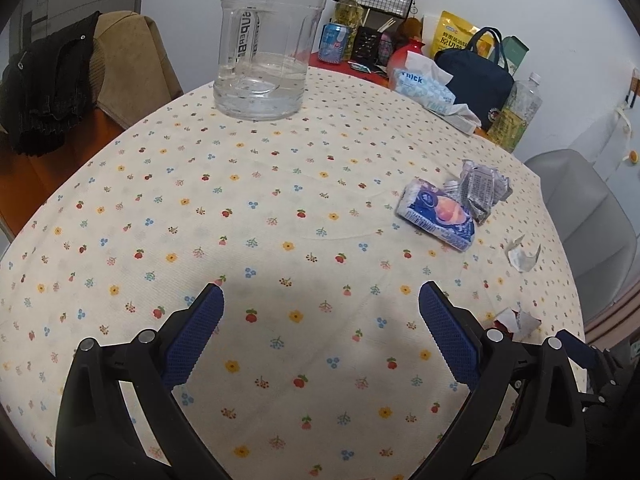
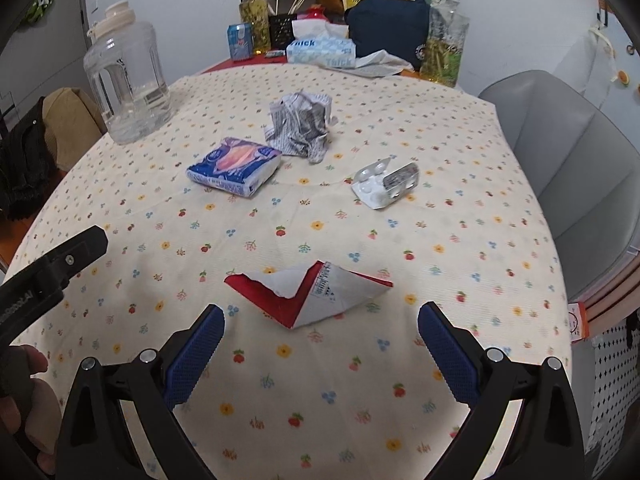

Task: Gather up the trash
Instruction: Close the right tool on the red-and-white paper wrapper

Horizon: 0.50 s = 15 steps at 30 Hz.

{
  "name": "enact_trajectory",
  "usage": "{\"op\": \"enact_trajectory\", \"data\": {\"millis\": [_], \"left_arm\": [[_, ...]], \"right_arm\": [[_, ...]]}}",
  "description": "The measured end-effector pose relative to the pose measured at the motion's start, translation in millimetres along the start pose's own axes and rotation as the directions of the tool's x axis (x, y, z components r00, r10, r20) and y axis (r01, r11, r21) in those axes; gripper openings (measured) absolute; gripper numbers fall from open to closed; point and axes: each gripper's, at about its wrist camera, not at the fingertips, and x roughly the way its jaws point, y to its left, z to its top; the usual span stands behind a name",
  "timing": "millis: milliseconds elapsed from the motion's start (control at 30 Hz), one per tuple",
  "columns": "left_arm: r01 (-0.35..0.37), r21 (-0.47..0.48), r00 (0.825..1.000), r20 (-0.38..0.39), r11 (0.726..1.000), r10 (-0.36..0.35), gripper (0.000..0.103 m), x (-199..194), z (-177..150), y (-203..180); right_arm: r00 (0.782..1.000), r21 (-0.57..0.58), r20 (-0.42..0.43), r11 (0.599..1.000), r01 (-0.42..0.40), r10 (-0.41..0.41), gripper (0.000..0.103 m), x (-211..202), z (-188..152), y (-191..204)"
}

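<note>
A round table covered in a cream, flower-dotted tablecloth [image 2: 320,380] holds several scraps of trash. Nearest the right gripper [image 2: 320,336] lies a torn red-and-white wrapper [image 2: 320,296], folded into a flat wedge; its long axis runs from 9 o'clock to 3 o'clock, with its point aimed back toward the gripper at 6 o'clock. It sits just ahead of the blue-padded fingers [image 2: 196,352], roughly centred on the gap, not touching either. This gripper is held low and level over the cloth, its jaws spread wide and empty.

Farther off at 12 o'clock lies a crumpled printed paper [image 2: 300,128]. A blue tissue packet [image 2: 236,168] rests at 11 o'clock, its length slanting from 8 to 2 o'clock. A used pill blister [image 2: 384,184] lies at 1 o'clock.

The left gripper [image 1: 320,316] also hovers low, jaws wide apart with nothing between them. From it, the packet and crumpled paper sit at 1 o'clock, well apart from the fingers. A clear water jug [image 1: 268,48] stands at 12 o'clock.
</note>
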Motion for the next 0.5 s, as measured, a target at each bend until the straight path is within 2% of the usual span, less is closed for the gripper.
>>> {"op": "enact_trajectory", "data": {"millis": [433, 500], "left_arm": [[0.004, 0.015, 1.0, -0.031, 1.0, -0.003, 0.097, 21.2, 4.6, -3.6], [0.001, 0.018, 0.999, -0.033, 1.0, 0.0, 0.097, 22.4, 5.8, -4.6]], "right_arm": [[0.999, 0.009, -0.035, 1.0, -0.012, 0.012, 0.095, 26.1, 10.2, 0.5], [0.999, 0.022, -0.03, 1.0, -0.016, 0.017, 0.091, 26.6, 11.1, -1.9]]}}
